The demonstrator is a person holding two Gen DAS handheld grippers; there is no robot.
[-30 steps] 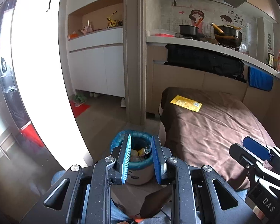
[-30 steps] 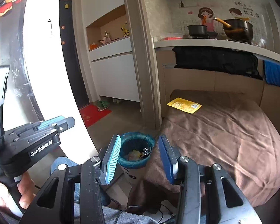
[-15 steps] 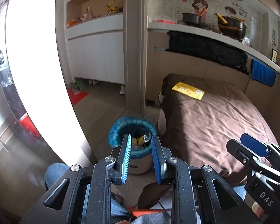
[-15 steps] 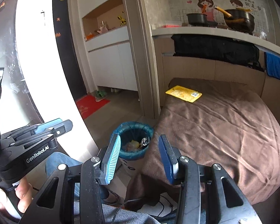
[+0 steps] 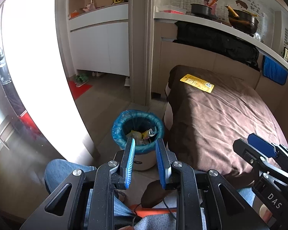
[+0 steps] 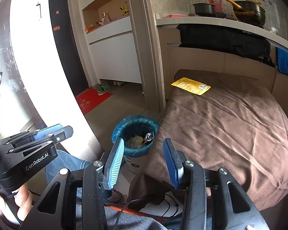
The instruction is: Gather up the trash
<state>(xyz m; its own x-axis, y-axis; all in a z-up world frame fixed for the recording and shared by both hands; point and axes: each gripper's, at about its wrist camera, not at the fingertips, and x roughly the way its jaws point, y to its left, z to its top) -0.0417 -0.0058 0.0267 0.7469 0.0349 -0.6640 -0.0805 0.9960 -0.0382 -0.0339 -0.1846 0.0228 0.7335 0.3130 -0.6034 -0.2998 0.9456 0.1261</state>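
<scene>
A flat yellow packet (image 5: 197, 82) (image 6: 190, 86) lies at the far end of a brown-covered table (image 5: 220, 122) (image 6: 230, 126). Beside the table's near left corner stands a small bin with a blue liner (image 5: 137, 128) (image 6: 134, 134), wrappers inside it. My left gripper (image 5: 144, 143) hovers above the bin's near rim, open, nothing between its blue pads. My right gripper (image 6: 144, 143) hangs between the bin and the table edge, open wider and empty. Each gripper also shows in the other's view: the right gripper (image 5: 259, 149) at the right edge, the left gripper (image 6: 48, 132) at the left, held by a hand (image 6: 19, 205).
A grey pillar (image 5: 140, 44) rises behind the bin. White cabinets (image 5: 101, 48) and a red mat (image 6: 92, 99) lie beyond the floor. A counter with pots (image 5: 242, 21) runs behind the table, a blue cloth (image 5: 274, 72) hanging below it. Jeans-clad legs (image 5: 67, 172) and cables sit beneath the grippers.
Both grippers have dipped and tilted downward, so the bin and packet sit higher in each view. Neither jaw gap has changed.
</scene>
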